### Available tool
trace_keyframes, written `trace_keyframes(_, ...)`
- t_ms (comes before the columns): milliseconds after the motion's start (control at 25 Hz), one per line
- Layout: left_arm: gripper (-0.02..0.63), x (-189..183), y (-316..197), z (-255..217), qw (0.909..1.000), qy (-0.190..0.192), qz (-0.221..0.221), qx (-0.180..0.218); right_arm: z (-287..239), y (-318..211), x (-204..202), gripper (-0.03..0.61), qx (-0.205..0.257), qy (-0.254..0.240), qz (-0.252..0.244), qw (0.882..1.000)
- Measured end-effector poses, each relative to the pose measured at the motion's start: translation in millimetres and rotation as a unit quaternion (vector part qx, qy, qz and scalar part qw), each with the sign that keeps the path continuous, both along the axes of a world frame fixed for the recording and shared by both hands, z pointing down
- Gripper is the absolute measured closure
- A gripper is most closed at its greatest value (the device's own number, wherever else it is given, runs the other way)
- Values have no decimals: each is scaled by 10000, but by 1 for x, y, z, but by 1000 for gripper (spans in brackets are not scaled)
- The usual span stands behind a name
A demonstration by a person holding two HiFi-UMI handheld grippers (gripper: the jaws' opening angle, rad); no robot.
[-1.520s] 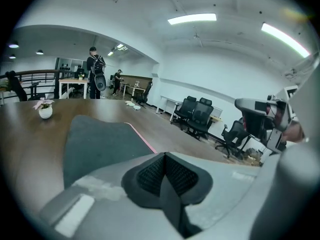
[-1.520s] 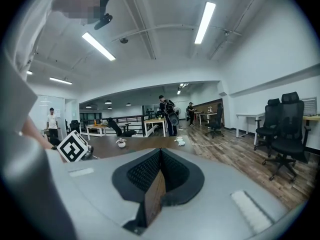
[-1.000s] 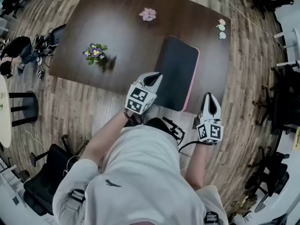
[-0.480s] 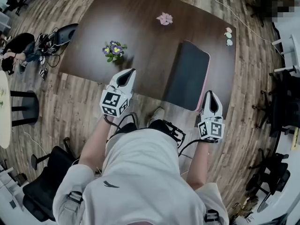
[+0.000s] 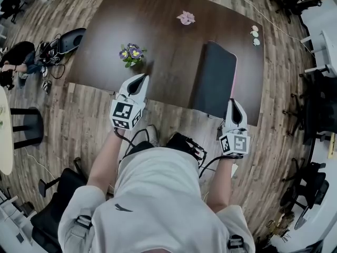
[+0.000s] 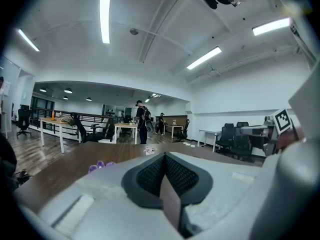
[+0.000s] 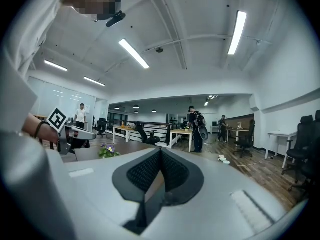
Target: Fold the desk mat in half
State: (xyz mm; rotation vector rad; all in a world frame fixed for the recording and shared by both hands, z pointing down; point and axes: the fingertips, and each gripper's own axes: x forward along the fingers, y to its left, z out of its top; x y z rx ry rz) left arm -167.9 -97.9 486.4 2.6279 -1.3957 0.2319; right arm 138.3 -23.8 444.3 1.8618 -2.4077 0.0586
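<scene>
Left gripper (image 5: 140, 80): held over table (image 5: 168, 51) near edge, jaws pressed together, empty | right gripper (image 5: 232, 105): likewise closed on nothing, held just beside desk mat (image 5: 216, 78) near end | desk mat: laid folded at table's right | lower layer: hidden but for a thin pink edge.

bare tabletop (image 5: 168, 46) lies open between the two tongs, potted flowers (image 5: 132, 53) stand just ahead of the left tongs (image 5: 140, 80), folded desk mat (image 5: 216, 78) lies just ahead of the right tongs (image 5: 232, 105)

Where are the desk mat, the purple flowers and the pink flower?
desk mat (image 5: 215, 78), head view, middle of its dark top
purple flowers (image 5: 132, 53), head view, on the blossoms
pink flower (image 5: 185, 18), head view, centre
</scene>
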Motion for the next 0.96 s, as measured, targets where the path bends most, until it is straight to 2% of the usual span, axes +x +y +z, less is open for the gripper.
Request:
trace_keyframes(680,606,22,11,-2,9998,-13,-214,51,4,6,29,577,-40,-257,-30,9997)
trace_keyframes(960,606,37,14,0,9996,96,-266,-11,3,12,40,577,-53,-277,-62,9996)
